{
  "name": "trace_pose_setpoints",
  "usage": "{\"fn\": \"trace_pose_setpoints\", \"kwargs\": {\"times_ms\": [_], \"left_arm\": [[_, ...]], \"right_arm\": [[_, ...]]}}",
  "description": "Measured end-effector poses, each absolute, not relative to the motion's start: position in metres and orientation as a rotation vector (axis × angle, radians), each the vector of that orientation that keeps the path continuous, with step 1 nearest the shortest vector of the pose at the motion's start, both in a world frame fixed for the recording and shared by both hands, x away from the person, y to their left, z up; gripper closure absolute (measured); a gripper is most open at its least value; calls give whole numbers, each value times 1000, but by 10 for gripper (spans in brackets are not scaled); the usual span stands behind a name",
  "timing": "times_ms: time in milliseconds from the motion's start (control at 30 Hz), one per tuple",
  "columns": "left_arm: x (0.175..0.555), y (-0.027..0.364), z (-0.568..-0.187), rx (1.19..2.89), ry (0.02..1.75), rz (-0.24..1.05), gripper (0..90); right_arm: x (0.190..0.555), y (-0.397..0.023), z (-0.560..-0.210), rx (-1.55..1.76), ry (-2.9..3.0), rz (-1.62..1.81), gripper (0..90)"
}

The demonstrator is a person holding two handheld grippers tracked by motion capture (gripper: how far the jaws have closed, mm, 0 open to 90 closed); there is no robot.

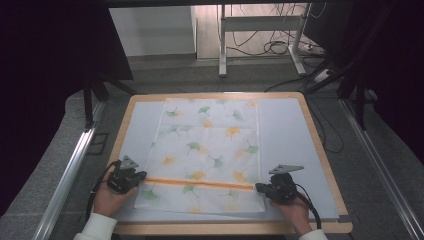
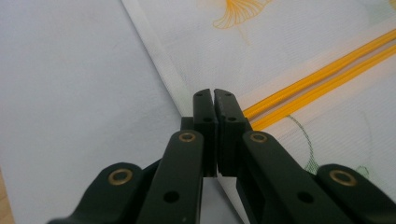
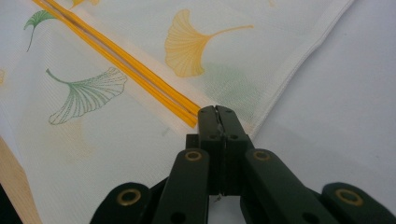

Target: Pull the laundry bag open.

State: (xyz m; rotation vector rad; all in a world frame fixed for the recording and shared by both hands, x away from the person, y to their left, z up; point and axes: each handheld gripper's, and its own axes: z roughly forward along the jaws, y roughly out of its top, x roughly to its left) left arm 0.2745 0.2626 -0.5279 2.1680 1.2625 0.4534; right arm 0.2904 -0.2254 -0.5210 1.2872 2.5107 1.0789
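High view: ginkgo-print mesh laundry bag (image 1: 207, 150) spread flat on white sheet (image 1: 290, 145) covering wooden desk (image 1: 320, 145), reaching from far edge to near edge. Left gripper (image 1: 141, 176) clamped together on bag's left edge at orange zipper (image 1: 200, 183); right gripper (image 1: 258, 187) pinched together at zipper's right end. Both hands (image 1: 111, 198) near desk's front corners.
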Motion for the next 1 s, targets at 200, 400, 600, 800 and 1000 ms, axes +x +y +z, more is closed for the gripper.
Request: {"fn": "trace_pose_setpoints", "kwargs": {"times_ms": [200, 400, 600, 800, 1000], "left_arm": [[267, 269, -524, 2080, 1249, 489, 805], [267, 270, -521, 2024, 1255, 477, 686], [261, 275, -511, 1895, 1263, 535, 514], [257, 279, -518, 1924, 1280, 571, 388], [254, 291, -524, 1904, 1319, 573, 346]], "right_arm": [[288, -225, -517, 1266, 2490, 1112, 895], [284, -231, -508, 1188, 2441, 1183, 826], [284, -249, -503, 1194, 2363, 1204, 652], [286, -273, -500, 1185, 2299, 1172, 533], [290, -295, -503, 1274, 2241, 1157, 482]]}}
